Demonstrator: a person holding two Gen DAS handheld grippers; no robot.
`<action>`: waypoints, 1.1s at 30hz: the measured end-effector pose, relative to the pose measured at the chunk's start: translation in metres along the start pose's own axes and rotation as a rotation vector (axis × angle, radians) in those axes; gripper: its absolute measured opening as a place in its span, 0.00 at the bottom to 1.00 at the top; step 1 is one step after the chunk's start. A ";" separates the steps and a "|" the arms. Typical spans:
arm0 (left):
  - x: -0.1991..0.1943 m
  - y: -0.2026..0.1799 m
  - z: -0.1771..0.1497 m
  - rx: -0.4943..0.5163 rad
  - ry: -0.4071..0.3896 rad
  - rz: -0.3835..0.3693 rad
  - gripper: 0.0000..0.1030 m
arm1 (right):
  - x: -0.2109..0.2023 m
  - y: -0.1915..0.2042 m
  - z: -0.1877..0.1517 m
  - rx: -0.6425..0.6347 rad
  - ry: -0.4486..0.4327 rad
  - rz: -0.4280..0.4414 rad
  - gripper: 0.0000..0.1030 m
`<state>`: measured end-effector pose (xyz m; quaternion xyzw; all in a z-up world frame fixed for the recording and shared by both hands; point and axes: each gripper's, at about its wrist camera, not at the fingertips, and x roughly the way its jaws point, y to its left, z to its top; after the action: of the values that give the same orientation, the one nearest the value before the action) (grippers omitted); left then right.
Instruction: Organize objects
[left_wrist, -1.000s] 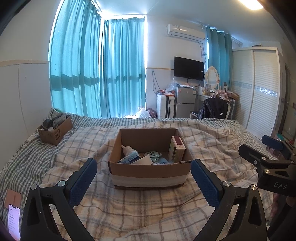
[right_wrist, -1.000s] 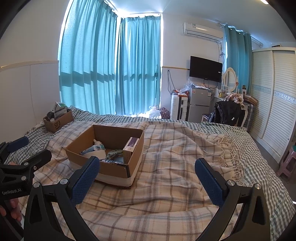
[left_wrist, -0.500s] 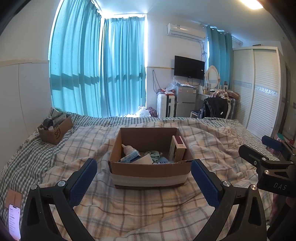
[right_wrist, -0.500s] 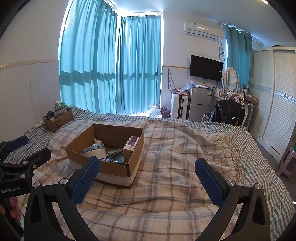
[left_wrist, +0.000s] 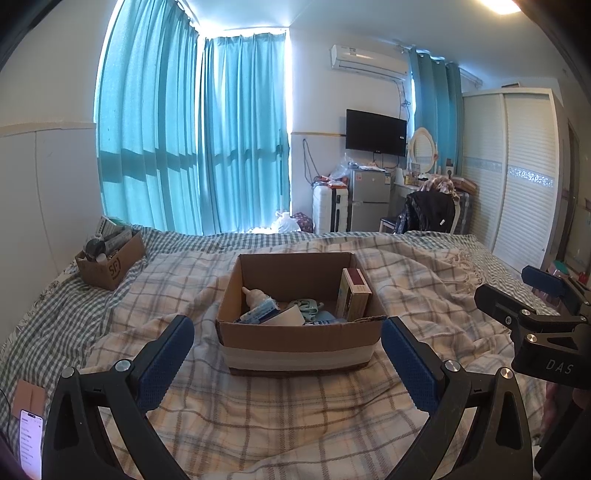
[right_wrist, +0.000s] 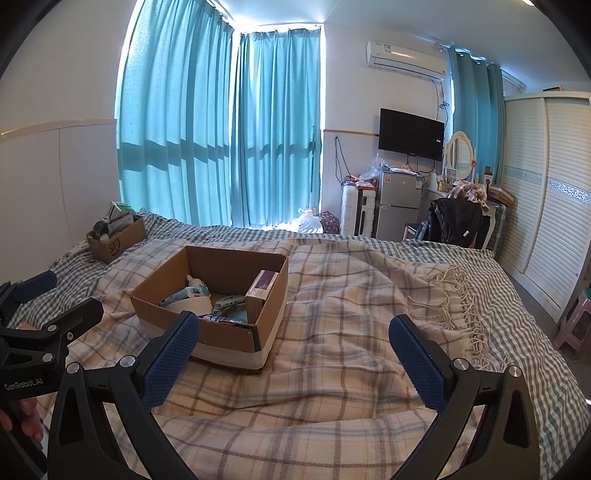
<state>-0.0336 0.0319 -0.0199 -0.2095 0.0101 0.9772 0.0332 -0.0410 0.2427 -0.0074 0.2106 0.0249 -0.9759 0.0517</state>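
An open cardboard box (left_wrist: 299, 338) stands on the plaid blanket in the middle of the bed. It also shows in the right wrist view (right_wrist: 229, 334). Inside lie a small bottle (left_wrist: 258, 301), an upright carton (left_wrist: 354, 295), a green item (left_wrist: 308, 306) and other small things. My left gripper (left_wrist: 288, 354) is open and empty, hovering just in front of the box. My right gripper (right_wrist: 293, 349) is open and empty, to the right of the box above the blanket.
A second small cardboard box (left_wrist: 110, 260) full of items sits at the bed's far left (right_wrist: 116, 242). A phone (left_wrist: 29, 441) lies at the near left edge. A wardrobe (right_wrist: 546, 206), fridge (right_wrist: 397, 206) and chair (right_wrist: 454, 221) stand beyond the bed.
Both grippers have barely shifted; the view has crept slightly. Nothing was taken hold of or let go.
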 end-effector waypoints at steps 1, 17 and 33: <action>0.000 0.000 0.000 -0.001 0.001 0.000 1.00 | 0.000 0.000 0.000 0.000 0.000 0.000 1.00; -0.002 0.004 -0.001 0.009 -0.001 0.022 1.00 | 0.003 0.002 -0.001 -0.004 0.007 0.002 1.00; -0.001 0.007 0.000 -0.013 0.010 0.033 1.00 | 0.008 0.002 -0.005 0.000 0.017 0.004 1.00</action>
<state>-0.0331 0.0246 -0.0195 -0.2145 0.0074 0.9766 0.0156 -0.0457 0.2400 -0.0150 0.2190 0.0252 -0.9739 0.0532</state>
